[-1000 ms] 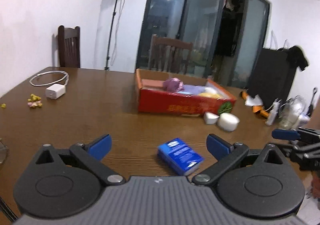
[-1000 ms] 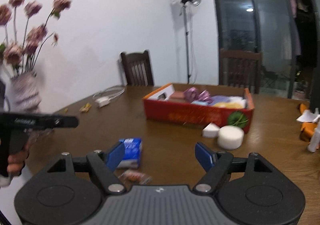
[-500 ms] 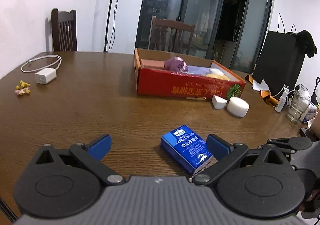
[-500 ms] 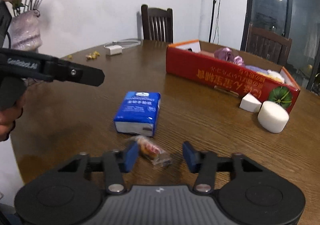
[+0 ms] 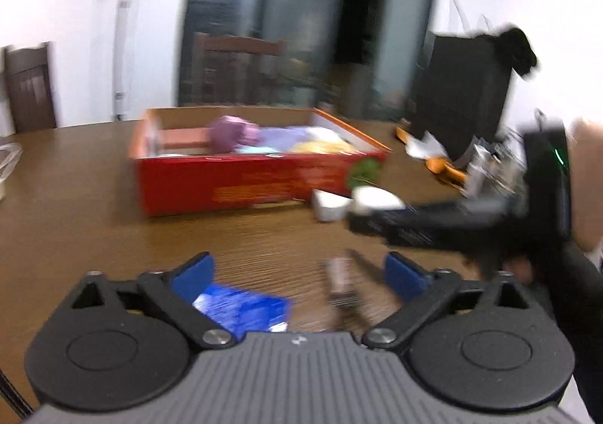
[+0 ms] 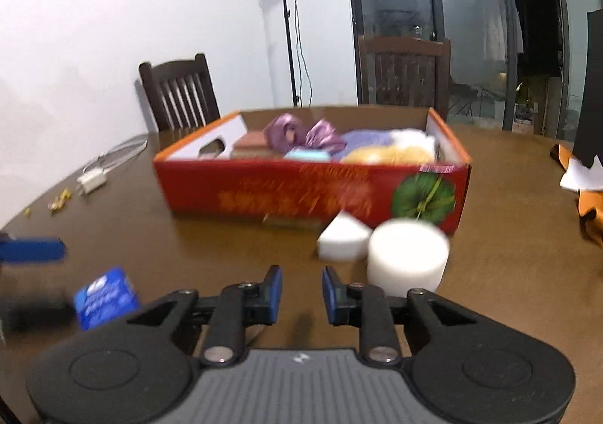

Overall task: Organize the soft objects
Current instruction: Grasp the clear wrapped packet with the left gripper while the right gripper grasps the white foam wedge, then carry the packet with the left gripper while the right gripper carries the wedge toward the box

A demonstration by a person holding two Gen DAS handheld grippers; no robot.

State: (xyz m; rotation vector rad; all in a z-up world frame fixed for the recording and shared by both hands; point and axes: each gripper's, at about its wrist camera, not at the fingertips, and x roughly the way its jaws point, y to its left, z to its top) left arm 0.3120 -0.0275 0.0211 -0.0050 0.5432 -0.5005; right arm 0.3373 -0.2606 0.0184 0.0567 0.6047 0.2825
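A red cardboard box holds purple, blue and yellow soft items; it also shows in the left wrist view. A white round sponge and a white wedge sponge lie in front of it. A blue tissue pack lies between my left gripper's open fingers, near the left one; it also shows in the right wrist view. A small wrapped snack lies beside it. My right gripper is narrowly open and empty, above the table. The left view is blurred.
A white charger with cable and small yellow bits lie at the table's left. Chairs stand behind the table. Orange and white clutter lies at the right. A light stand is by the wall.
My left gripper moved right and lower, so the tissue pack sits by its left finger. My right gripper narrowed, rose off the wrapped snack and turned toward the box.
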